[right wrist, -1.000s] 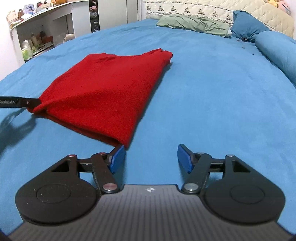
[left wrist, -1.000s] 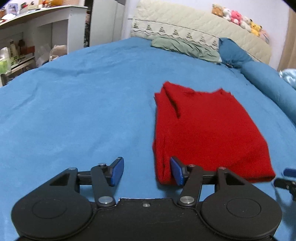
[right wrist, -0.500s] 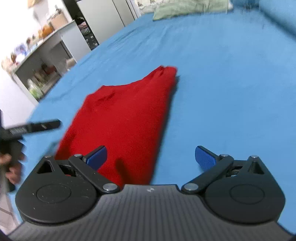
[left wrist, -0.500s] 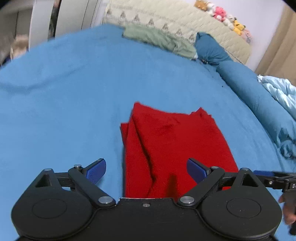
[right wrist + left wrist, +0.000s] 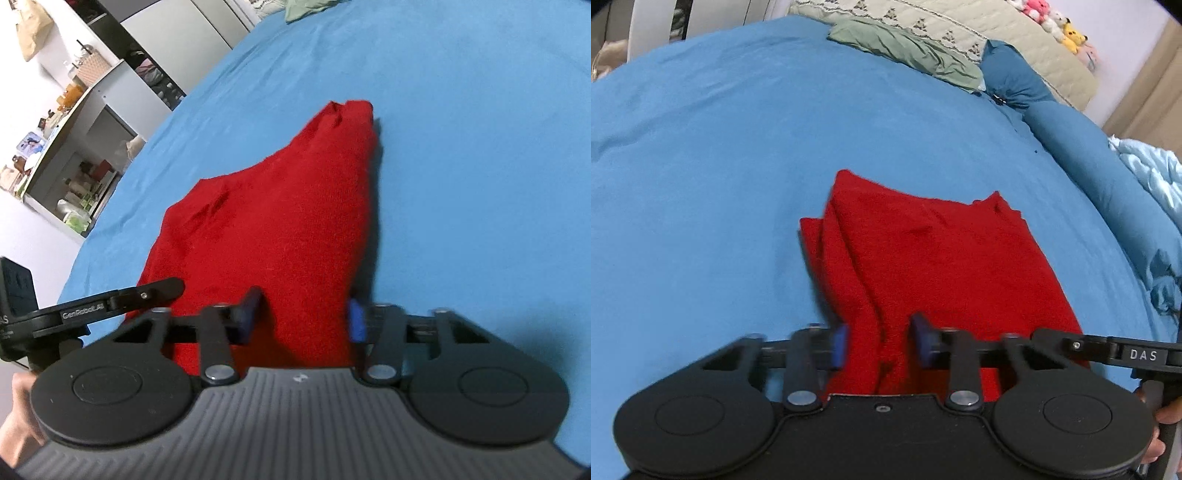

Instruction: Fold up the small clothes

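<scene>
The left gripper (image 5: 879, 349) sits at six o'clock in its own view, its blue pads apart and straddling the near left corner of the red garment (image 5: 923, 266), with cloth bunched between them but not visibly pinched. That garment lies already folded into a rough rectangle on the blue bedspread (image 5: 709, 177), its stacked side edges showing as ridges running toward eleven o'clock. If the left pads shut where they are, they may catch only the top ridge, and a lift would then peel the layers apart instead of carrying the whole stack. The pads are motion-blurred, so how deep the cloth sits between them is hard to judge. Further right, the right gripper (image 5: 303, 317) is likewise apart over the garment's (image 5: 280, 221) near right corner, one pad on the cloth at nine o'clock of the gap, the other at the cloth's edge beside bare bedspread (image 5: 480, 147) at three o'clock. That outer pad could well close on the sheet too, dragging bedding into the fold. Should the two corners be taken at unequal depth, the next fold would likely land skewed, and the soft knit could sag in the middle and wrinkle.
</scene>
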Demonstrator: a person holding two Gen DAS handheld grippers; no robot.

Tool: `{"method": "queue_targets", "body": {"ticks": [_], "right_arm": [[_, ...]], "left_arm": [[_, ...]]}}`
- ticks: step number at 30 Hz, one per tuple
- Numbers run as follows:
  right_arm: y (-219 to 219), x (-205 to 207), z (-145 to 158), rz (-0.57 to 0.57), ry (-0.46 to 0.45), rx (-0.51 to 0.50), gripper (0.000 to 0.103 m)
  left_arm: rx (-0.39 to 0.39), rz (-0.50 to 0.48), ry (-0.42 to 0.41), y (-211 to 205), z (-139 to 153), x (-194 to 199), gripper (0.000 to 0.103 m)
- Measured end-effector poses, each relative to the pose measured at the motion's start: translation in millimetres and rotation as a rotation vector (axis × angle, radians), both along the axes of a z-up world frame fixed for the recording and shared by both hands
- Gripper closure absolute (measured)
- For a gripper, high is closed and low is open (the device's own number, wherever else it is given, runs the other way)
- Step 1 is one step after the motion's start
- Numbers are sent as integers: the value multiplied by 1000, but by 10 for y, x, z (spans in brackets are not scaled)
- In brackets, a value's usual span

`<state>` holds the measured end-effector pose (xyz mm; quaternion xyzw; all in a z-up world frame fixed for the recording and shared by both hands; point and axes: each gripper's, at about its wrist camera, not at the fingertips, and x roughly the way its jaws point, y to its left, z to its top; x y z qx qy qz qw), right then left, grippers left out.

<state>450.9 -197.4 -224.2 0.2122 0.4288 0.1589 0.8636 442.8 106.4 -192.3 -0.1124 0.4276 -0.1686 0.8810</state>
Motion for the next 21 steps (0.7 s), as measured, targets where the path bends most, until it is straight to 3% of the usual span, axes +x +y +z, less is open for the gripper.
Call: {"method": "queue_targets", "body": {"ticks": [2,6,9,12,15,19,21], "right_arm": [[-32,-33,97,-4,-15,15,65],[-153,-245,410,12,-69,29,67],[-405,-656,693,-16,-126,44,67],[-731,-1168,838,-46,-150,52,67],[-990,-1618,720,-95,-115,21,66],[-1136,-1956,262,-157,-43,-34,64],[-1139,-2074,93,-173,-72,-81,54]], "left_arm": [[24,-9,-35,-65,137,-71,79],[-2,-52,-106,-229,502,-362,82],[3,-103,-159,-461,747,-763,82],[-26,-142,-178,-674,791,-1179,81],[-5,-176,-179,-935,609,-1495,81],[76,-178,-144,-1279,196,-1723,82],[119,-164,-180,-1312,150,-1802,81]]}}
